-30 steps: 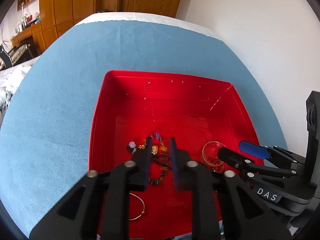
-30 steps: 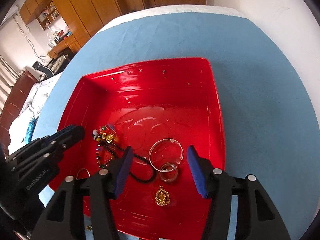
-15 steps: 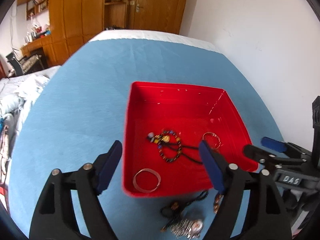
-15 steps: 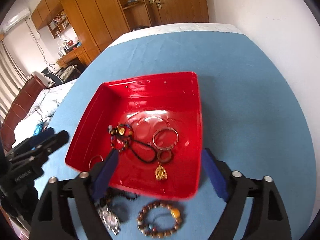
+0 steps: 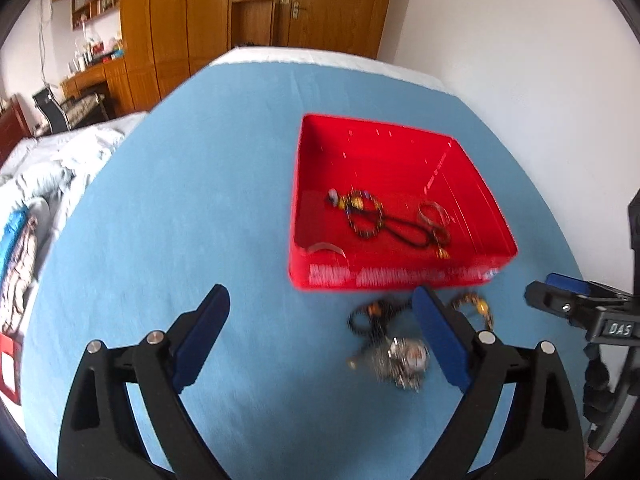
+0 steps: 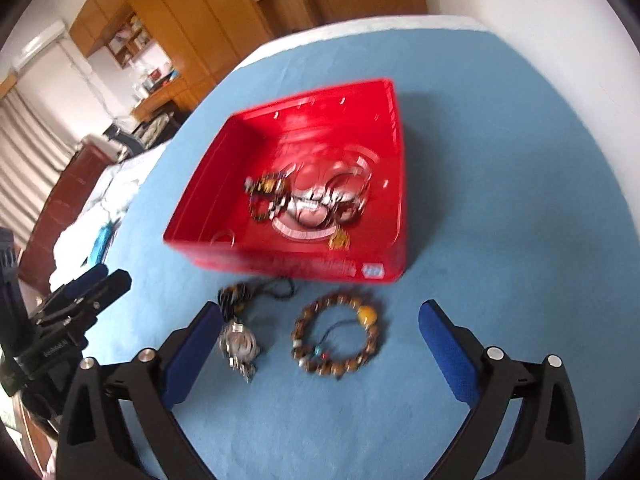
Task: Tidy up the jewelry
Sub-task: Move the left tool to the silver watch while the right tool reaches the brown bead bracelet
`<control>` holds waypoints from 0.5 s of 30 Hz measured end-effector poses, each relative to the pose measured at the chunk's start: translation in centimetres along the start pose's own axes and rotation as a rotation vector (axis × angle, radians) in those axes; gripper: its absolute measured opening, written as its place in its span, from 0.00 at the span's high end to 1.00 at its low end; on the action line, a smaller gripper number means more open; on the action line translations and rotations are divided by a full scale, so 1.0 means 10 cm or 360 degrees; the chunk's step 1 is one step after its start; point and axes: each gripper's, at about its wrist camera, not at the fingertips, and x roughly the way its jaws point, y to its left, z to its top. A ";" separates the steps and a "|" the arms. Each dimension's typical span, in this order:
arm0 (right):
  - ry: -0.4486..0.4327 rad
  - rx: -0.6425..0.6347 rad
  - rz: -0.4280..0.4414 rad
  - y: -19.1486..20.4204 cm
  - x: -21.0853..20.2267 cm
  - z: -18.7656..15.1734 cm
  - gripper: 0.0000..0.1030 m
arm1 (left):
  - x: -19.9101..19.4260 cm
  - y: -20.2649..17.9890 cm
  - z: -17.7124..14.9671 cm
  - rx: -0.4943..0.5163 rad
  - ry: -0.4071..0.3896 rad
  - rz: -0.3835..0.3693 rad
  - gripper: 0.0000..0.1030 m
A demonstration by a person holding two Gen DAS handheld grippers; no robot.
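Note:
A red tray sits on the blue cloth and holds a dark beaded bracelet, a clear bangle and a gold pendant. In front of the tray on the cloth lie a brown wooden bead bracelet, a silver watch-like piece and a dark cord necklace. My left gripper hangs above the cloth short of the tray, its jaws opening, gripping nothing. My right gripper hovers over the wooden bracelet, its jaws also opening wide, with no pad touching anything.
The blue cloth covers a rounded table with a white wall on the right. Wooden wardrobes stand at the back. A bed with crumpled bedding lies to the left.
Both grippers have pulled back out of the tray toward the near edge and opened wide. The jewelry stays in the tray, and the pieces on the cloth have come into view.

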 end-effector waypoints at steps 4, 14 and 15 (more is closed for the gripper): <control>0.0107 0.0001 -0.0056 -0.01 0.14 -0.15 0.04 | 0.03 0.03 -0.16 -0.0037 0.0081 -0.0038 0.11; 0.0249 0.0036 -0.0091 -0.05 0.44 -0.22 0.20 | 0.14 -0.07 -0.35 0.0039 0.0150 0.0011 0.11; 0.0257 0.0038 -0.0093 -0.05 0.45 -0.21 0.21 | 0.15 -0.08 -0.35 0.0042 0.0160 0.0007 0.11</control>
